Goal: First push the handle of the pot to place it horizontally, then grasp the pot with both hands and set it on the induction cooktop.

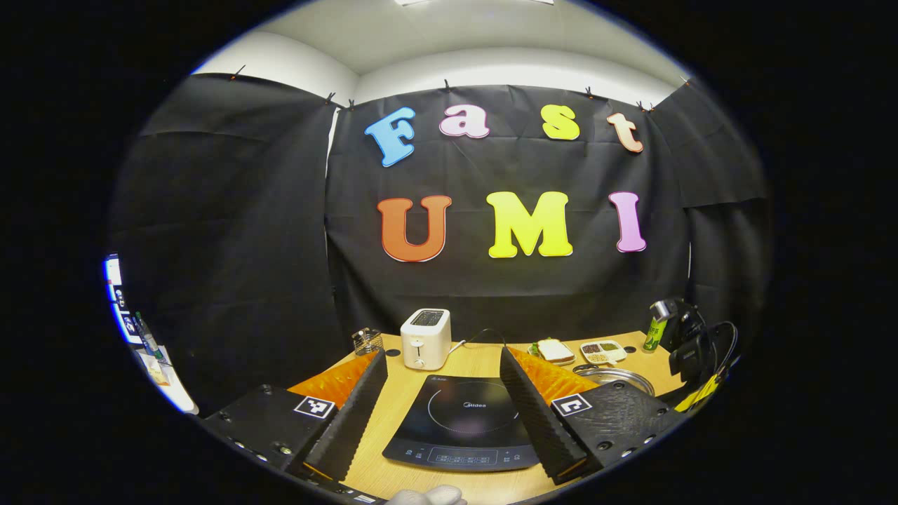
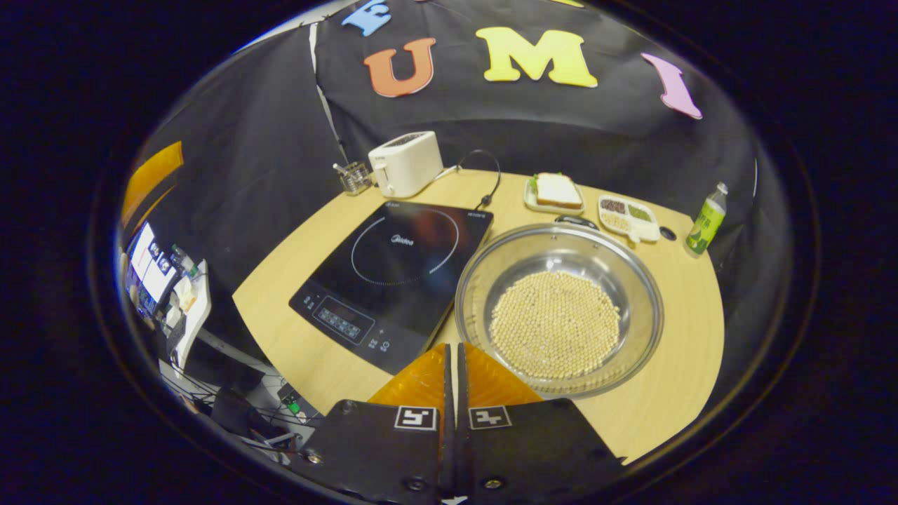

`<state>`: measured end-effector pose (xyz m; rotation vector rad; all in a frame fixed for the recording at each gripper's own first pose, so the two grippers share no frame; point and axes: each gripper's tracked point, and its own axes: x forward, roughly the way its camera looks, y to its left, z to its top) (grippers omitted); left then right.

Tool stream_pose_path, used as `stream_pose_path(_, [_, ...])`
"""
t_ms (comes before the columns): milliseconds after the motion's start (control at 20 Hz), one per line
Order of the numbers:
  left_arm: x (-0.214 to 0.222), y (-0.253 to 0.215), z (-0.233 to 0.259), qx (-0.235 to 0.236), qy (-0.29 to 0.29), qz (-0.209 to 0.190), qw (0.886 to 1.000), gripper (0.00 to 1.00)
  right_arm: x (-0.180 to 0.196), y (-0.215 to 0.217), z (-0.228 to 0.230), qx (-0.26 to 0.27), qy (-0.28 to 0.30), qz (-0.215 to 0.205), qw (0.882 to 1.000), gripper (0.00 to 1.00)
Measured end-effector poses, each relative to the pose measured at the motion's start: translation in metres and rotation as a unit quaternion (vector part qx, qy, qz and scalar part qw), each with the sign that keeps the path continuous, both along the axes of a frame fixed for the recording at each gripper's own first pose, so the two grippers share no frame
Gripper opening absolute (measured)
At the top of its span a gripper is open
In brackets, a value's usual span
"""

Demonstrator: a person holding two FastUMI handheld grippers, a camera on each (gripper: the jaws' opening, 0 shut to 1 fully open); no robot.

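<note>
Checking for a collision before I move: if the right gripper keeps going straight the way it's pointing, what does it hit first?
Probably the near rim of the pot. The right gripper, fingers closed, hovers just short of it, roughly where pot and induction cooktop meet. Depth is unclear, so it could meet the table first.

Black cloth (image 1: 231,231) is hanging clipped across the booth's walls, leaving white wall (image 1: 491,66) showing above it. A rounded wooden table (image 2: 295,308) is standing ahead, a monitor-laden desk (image 2: 165,280) sitting far left.
</note>
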<state>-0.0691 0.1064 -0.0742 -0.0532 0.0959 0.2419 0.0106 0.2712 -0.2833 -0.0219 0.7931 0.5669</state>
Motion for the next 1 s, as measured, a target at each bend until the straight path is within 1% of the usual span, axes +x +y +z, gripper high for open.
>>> stream_pose_path(50, [0.0, 0.002, -0.003, -0.001, 0.002, 0.002, 1.0, 0.96, -0.003, -0.001, -0.01, -0.012, 0.005, 0.005, 1.0, 0.04])
stream_pose_path(100, [-0.001, 0.003, -0.005, 0.0, 0.004, 0.004, 1.0, 0.96, -0.007, -0.001, -0.021, -0.026, 0.014, 0.008, 1.0, 0.0])
stream_pose_path(150, [-0.001, 0.005, -0.007, 0.0, 0.007, 0.005, 1.0, 0.96, -0.011, 0.0, -0.03, -0.031, 0.024, 0.011, 0.999, 0.04])
stream_pose_path(200, [-0.002, 0.005, -0.008, 0.002, 0.009, 0.006, 1.0, 0.96, -0.014, 0.0, -0.036, -0.033, 0.031, 0.01, 0.999, 0.0])
stream_pose_path(250, [-0.001, 0.005, -0.008, 0.003, 0.011, 0.005, 1.0, 0.96, -0.014, -0.002, -0.042, -0.037, 0.039, 0.008, 0.999, 0.04])
stream_pose_path(350, [-0.001, 0.005, -0.009, 0.006, 0.016, 0.003, 1.0, 0.96, -0.01, -0.005, -0.05, -0.038, 0.049, -0.003, 0.998, 0.04])
stream_pose_path(400, [-0.001, 0.005, -0.009, 0.006, 0.015, 0.002, 1.0, 0.96, -0.008, -0.01, -0.054, -0.045, 0.051, -0.005, 0.998, 0.04])
stream_pose_path(450, [-0.001, 0.004, -0.008, 0.005, 0.015, 0.0, 1.0, 0.96, -0.005, -0.015, -0.057, -0.059, 0.047, -0.005, 0.997, 0.01])
stream_pose_path(500, [0.0, 0.004, -0.008, 0.004, 0.014, -0.001, 1.0, 0.96, -0.006, -0.016, -0.057, -0.056, 0.048, -0.005, 0.997, 0.01])
stream_pose_path(550, [0.0, 0.002, -0.008, 0.003, 0.014, -0.005, 1.0, 0.96, -0.005, -0.017, -0.059, -0.051, 0.052, -0.009, 0.997, 0.04])
stream_pose_path(600, [0.003, 0.001, -0.007, 0.003, 0.013, -0.008, 1.0, 0.96, -0.005, -0.019, -0.06, -0.05, 0.055, -0.011, 0.997, 0.01])
stream_pose_path(650, [0.006, -0.002, -0.007, 0.003, 0.014, -0.011, 1.0, 0.96, -0.006, -0.02, -0.063, -0.05, 0.057, -0.014, 0.997, 0.04])
stream_pose_path(700, [0.01, -0.005, -0.006, 0.003, 0.013, -0.015, 1.0, 0.96, -0.008, -0.024, -0.066, -0.053, 0.06, -0.014, 0.997, 0.01])
stream_pose_path(800, [0.013, -0.01, -0.005, 0.004, 0.011, -0.021, 1.0, 0.96, -0.012, -0.033, -0.072, -0.058, 0.065, -0.02, 0.996, 0.0])
stream_pose_path(850, [0.015, -0.012, -0.005, 0.004, 0.01, -0.024, 1.0, 0.96, -0.013, -0.039, -0.074, -0.058, 0.069, -0.026, 0.996, 0.04])
stream_pose_path(900, [0.016, -0.014, -0.005, 0.003, 0.011, -0.027, 1.0, 0.96, -0.014, -0.044, -0.076, -0.056, 0.072, -0.032, 0.995, 0.0])
stream_pose_path(950, [0.018, -0.016, -0.005, 0.002, 0.01, -0.03, 0.999, 0.96, -0.014, -0.05, -0.077, -0.054, 0.075, -0.038, 0.995, 0.04])
stream_pose_path(1000, [0.02, -0.018, -0.006, 0.002, 0.011, -0.033, 0.999, 0.96, -0.015, -0.055, -0.079, -0.054, 0.076, -0.045, 0.995, 0.0])
